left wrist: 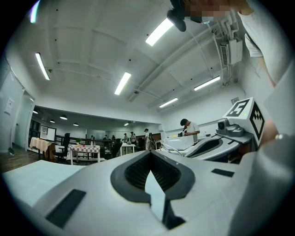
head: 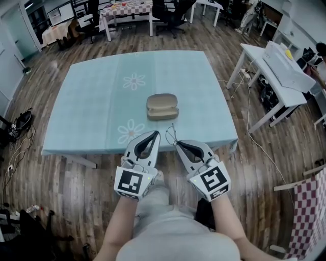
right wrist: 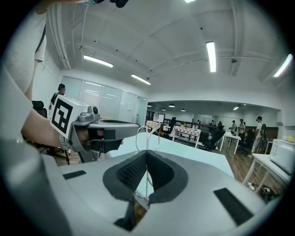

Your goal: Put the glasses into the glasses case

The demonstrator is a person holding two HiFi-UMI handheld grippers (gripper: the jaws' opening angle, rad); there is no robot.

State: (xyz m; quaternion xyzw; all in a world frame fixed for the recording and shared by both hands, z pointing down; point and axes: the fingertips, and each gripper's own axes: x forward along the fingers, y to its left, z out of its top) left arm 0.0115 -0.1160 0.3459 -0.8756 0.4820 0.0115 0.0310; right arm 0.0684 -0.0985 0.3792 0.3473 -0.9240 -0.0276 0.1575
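A closed tan glasses case [head: 162, 106] lies near the middle of the table with the light blue cloth [head: 91, 102]. Both grippers hover side by side at the table's near edge, short of the case. My right gripper [head: 178, 144] is shut on thin wire-framed glasses [head: 171, 132], which stick up past its tips. In the right gripper view the wire frame [right wrist: 147, 132] stands upright, pinched between the pads of the right gripper [right wrist: 147, 153]. My left gripper [head: 154, 134] is shut with nothing in it; in its own view the left gripper [left wrist: 150, 153] has its tips meeting.
A white desk [head: 277, 66] with cables stands right of the table. Chairs and a checkered table [head: 127, 7] stand behind the far edge. Wooden floor surrounds the table. Bags and cords lie at the left [head: 18, 125]. People stand far across the room.
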